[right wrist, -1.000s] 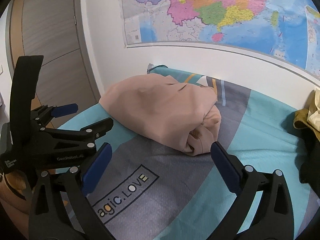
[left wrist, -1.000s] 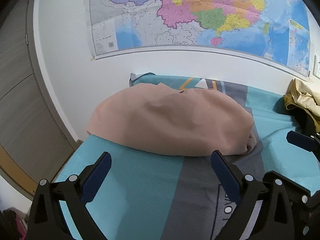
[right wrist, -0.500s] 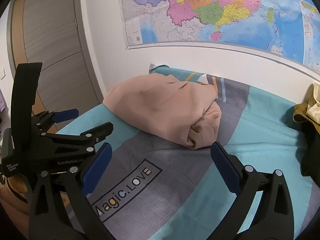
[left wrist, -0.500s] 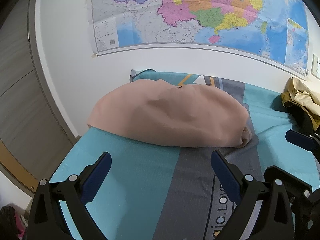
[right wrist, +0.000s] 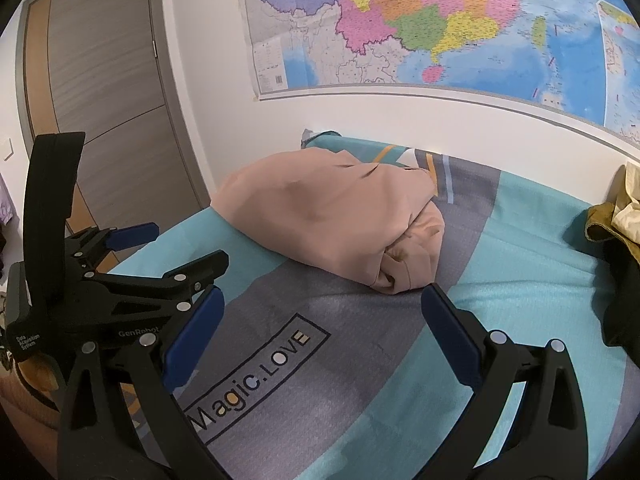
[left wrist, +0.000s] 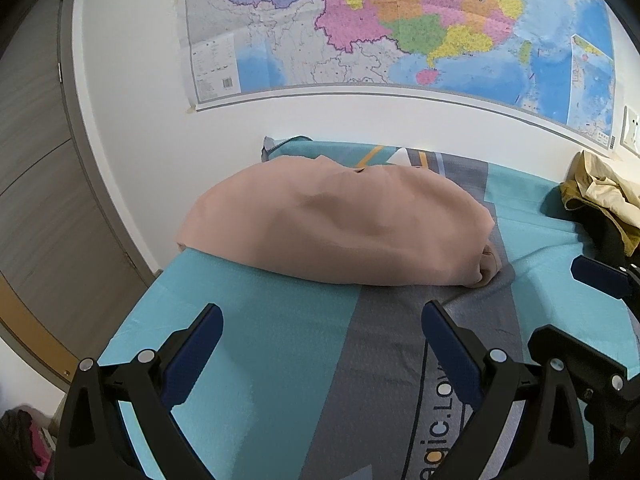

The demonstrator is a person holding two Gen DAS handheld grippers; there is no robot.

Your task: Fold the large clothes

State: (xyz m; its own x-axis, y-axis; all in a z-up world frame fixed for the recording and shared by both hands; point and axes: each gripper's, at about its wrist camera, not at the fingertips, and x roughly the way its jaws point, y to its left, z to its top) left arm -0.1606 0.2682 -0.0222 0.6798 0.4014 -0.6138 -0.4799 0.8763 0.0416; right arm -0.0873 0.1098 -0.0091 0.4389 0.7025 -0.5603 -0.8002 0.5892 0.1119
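The folded garment [left wrist: 336,228] lies on the bed [left wrist: 280,344] below the map [left wrist: 400,24], other clothes [left wrist: 600,196] apparently heaped to its right.

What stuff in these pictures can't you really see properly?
- Pink garment: its underside and how many layers it has are hidden by its own top layer, in both views.
- Yellow clothes pile: cut off by the right edge in both views.
- Bedsheet lettering: partly covered by the left claw in its own view.
- Map labels: too small to read.
- Right claw: open, holding nothing.
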